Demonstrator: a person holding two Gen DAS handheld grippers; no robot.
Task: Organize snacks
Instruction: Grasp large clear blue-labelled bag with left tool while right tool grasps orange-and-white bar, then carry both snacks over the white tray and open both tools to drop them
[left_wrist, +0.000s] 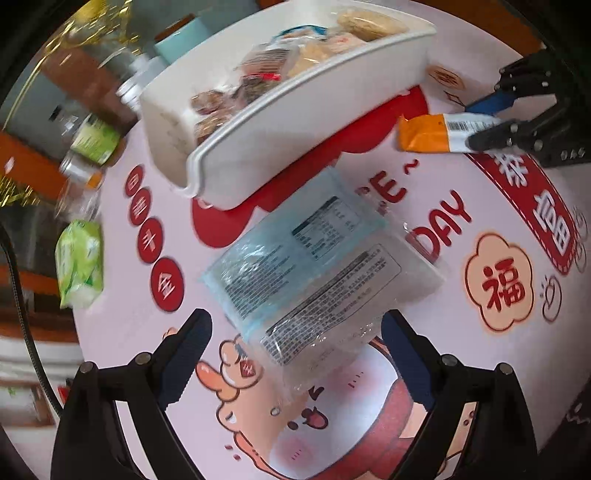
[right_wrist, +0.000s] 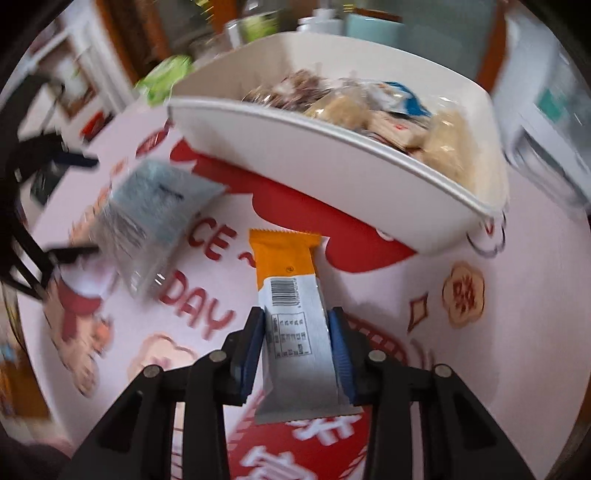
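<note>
Biggest first: round tabletop (left_wrist: 122, 314) w/ a pink-and-red cartoon print cover, and on it the long white plastic bin (left_wrist: 295, 122) — already holding several wrapped snacks, biscuits and dark nutty pieces, so I'd say the sorting is well along.

Next, the flat clear-and-pale-blue plastic snack packet (left_wrist: 314, 273), label side up, lying on the tabletop just below the bin. My left gripper (left_wrist: 295, 354) hangs over its near end w/ jaws wide apart, pads either side but not pressing — nothing held.

Smaller: orange-and-white foil snack bar (right_wrist: 291, 306), lying near the bin's front wall. My right gripper (right_wrist: 297, 347) is closed on its white end, both blue pads against the wrapper; can't tell if it's lifted off the tabletop yet.

Left to do, as I judge it: bar into bin, then the blue packet. A green packet (left_wrist: 79, 264) at the tabletop edge may also belong.
</note>
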